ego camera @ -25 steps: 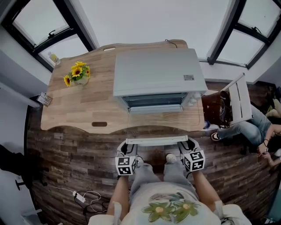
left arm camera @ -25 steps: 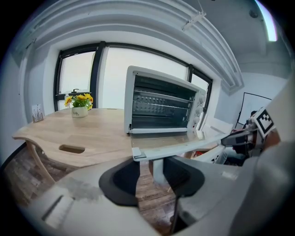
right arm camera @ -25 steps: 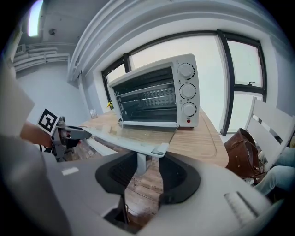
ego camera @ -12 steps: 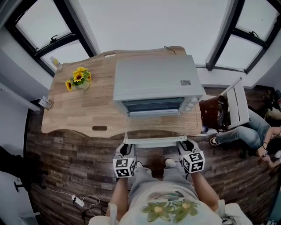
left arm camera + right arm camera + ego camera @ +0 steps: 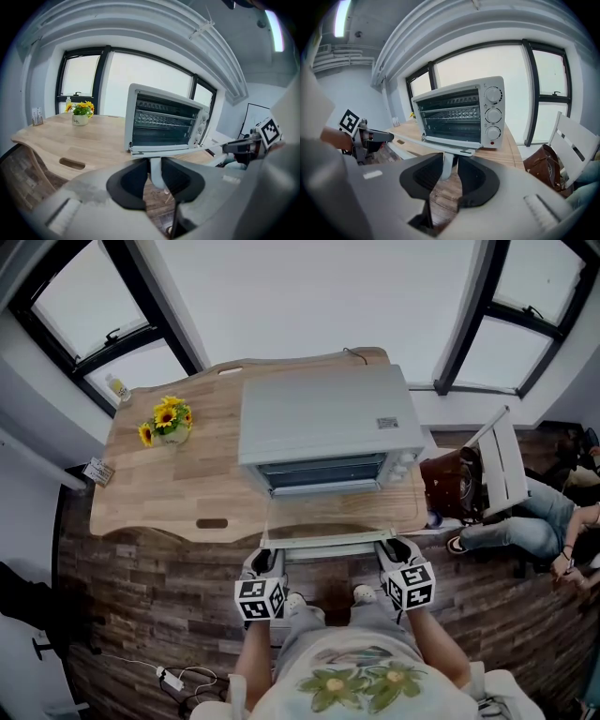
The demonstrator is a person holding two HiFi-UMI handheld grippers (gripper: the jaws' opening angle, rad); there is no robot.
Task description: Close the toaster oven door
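Between the pads of the left gripper (image 5: 156, 174) sits one end of the white handle (image 5: 326, 548), pinched; the right gripper (image 5: 450, 168) has the other end, pads against it. Both pairs of jaws have just been closing on that bar. Handle runs along the free edge of the door (image 5: 319, 521), which hangs open roughly level, jutting past the front edge of the table (image 5: 169, 488), hinged at the base of the toaster oven (image 5: 323, 423). Oven stands toward the table's back edge, right of centre. Judgement: glass door in metal frame, stiff, fairly light, one hinge line. Smooth bar may slip; hold near both ends, lift evenly, ease shut, no slamming.
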